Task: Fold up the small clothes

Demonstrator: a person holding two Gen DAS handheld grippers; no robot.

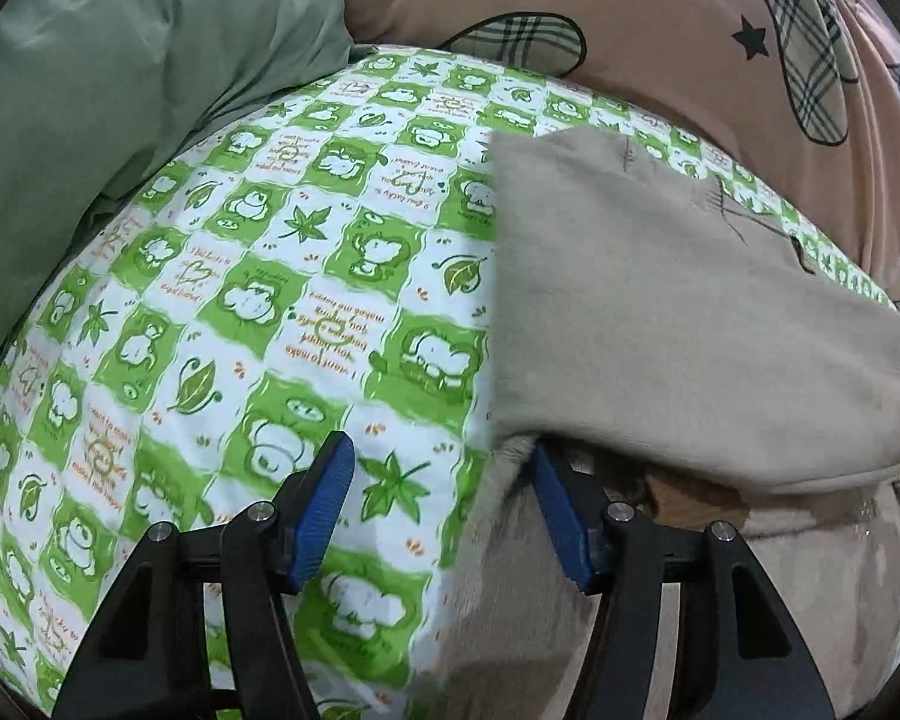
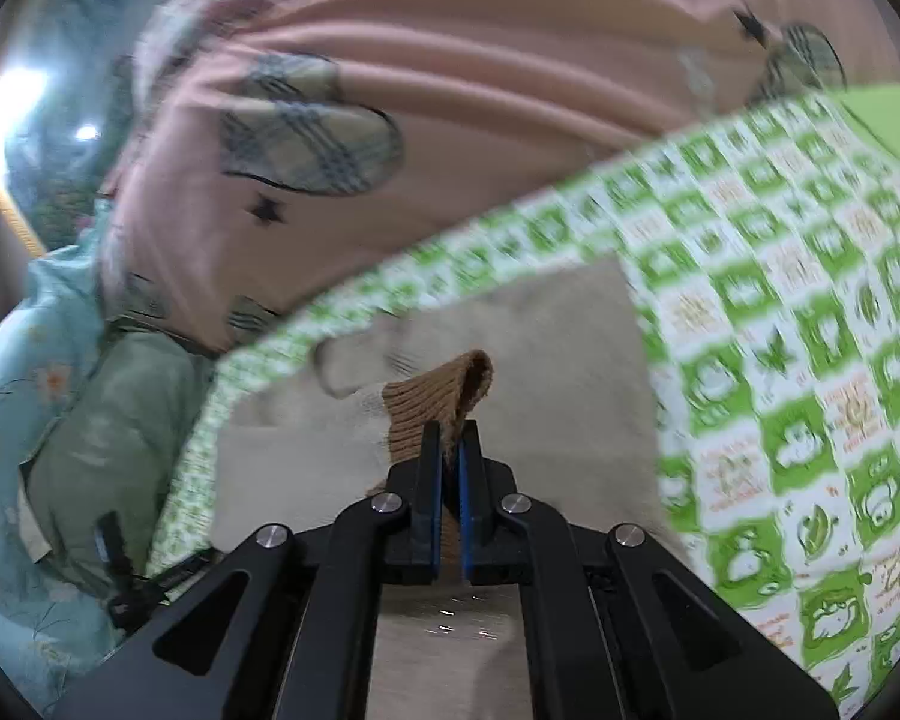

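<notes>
A small beige garment [image 1: 660,312] lies on the green-and-white patterned sheet [image 1: 258,276], partly folded over itself at the right. My left gripper [image 1: 441,456] is open; its right finger [image 1: 561,516] sits at the garment's left edge, under the folded flap, and its left finger is over the sheet. In the right wrist view my right gripper [image 2: 450,438] is shut on the garment's brown ribbed cuff [image 2: 444,396] and holds it above the beige cloth [image 2: 528,348].
A green pillow [image 1: 120,90] lies at the back left. A pink quilt with plaid patches [image 1: 720,48] is bunched along the back and right; it also shows in the right wrist view [image 2: 420,120]. A light blue floral cloth [image 2: 36,372] lies at the left.
</notes>
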